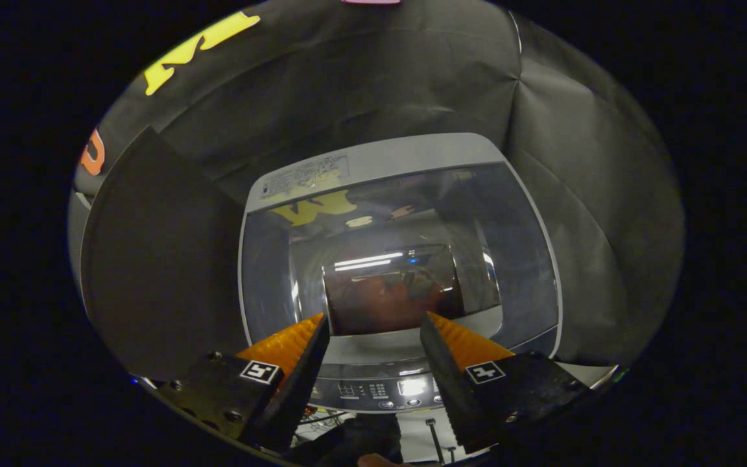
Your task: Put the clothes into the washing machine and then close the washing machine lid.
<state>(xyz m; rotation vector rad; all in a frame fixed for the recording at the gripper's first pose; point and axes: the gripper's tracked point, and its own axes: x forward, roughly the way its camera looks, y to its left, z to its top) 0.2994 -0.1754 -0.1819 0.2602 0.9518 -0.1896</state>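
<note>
gripper (pixel 373 337) open, empty, above washer's (pixel 406 152) front edge | lid (pixel 399 259) shut; glossy curved glass, grey rim | panel (pixel 380 389) below fingers

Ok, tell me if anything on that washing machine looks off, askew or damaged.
Nothing stands out. The washing machine sits squarely ahead, its glass lid down flat and unbroken, showing only reflections. The control panel lies just below, between the fingers of the tongs, which are open and hold nothing.

place: recording booth | evidence: black cloth wall (pixel 412 84) behind a top-loading washing machine (pixel 399 259)
</note>
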